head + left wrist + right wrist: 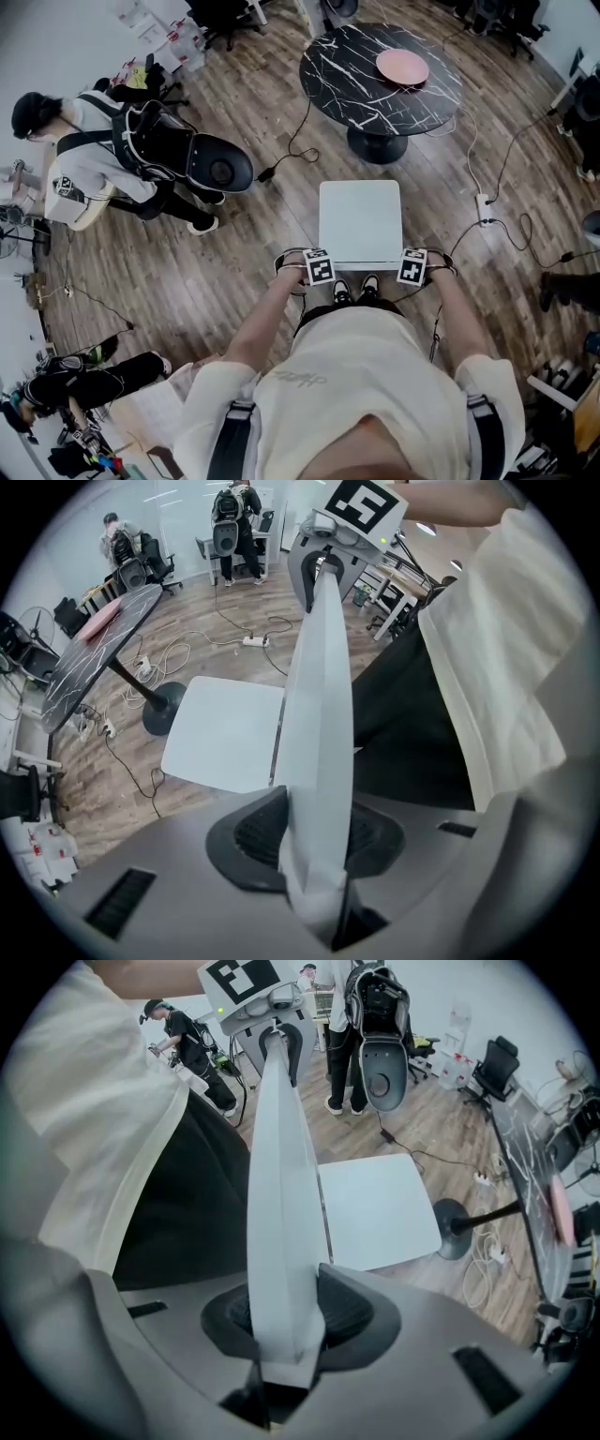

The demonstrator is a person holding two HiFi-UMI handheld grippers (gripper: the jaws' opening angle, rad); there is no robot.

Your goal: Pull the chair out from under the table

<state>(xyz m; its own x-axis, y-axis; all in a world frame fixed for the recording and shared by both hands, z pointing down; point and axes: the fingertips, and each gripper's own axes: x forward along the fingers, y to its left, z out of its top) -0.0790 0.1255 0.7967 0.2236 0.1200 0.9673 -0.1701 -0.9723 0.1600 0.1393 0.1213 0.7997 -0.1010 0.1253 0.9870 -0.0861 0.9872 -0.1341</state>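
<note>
My left claw (319, 832) is closed partway on the top edge of the white chair (225, 733). The thin backrest (319, 696) stands upright between the two dark pads (258, 827), which press on it from both sides. My right claw (286, 1312) grips the same backrest (281, 1213) in the same way, near its other end, with the edge seated deep between the pads (347, 1312).

From the head view, the left claw (317, 272) and right claw (412, 269) point down at the two back corners of the chair (359, 223). The person's shoes show just behind the backrest.

The chair is plain white with a flat, square, bare seat. It stands on the wood floor (234, 272), its seat facing a round black tabletop (356, 84) veined with white. The whole seat is out in the open, near the tabletop's pedestal foot. A pink plate (402, 66) lies on the tabletop. Cables trail over the floor beside the chair.
</note>
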